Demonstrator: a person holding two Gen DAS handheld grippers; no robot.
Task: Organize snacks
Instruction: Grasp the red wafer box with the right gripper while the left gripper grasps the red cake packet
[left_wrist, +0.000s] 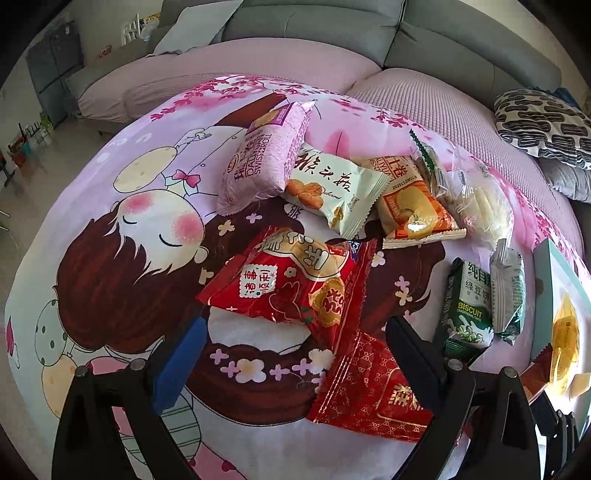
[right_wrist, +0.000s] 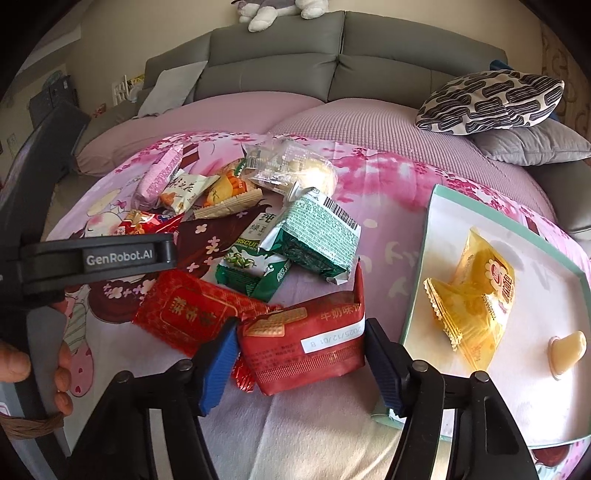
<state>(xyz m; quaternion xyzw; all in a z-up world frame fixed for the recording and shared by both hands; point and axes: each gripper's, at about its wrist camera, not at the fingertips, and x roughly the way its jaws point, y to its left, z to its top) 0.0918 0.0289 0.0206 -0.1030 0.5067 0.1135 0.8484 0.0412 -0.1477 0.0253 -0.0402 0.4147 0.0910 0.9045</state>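
Your right gripper (right_wrist: 301, 354) has its blue pads pressed against both sides of the red wafer packet (right_wrist: 306, 343), which sits on the printed cloth (right_wrist: 388, 221) just left of the teal-rimmed tray (right_wrist: 417, 291). Grip firmly enough to keep hold without crushing the soft pack, lift it clear of the red foil packet (right_wrist: 184, 314) touching its left edge, then carry it right over the tray rim. Your left gripper (left_wrist: 295, 347) hangs with jaws apart, empty, over the other red packets (left_wrist: 295, 288).
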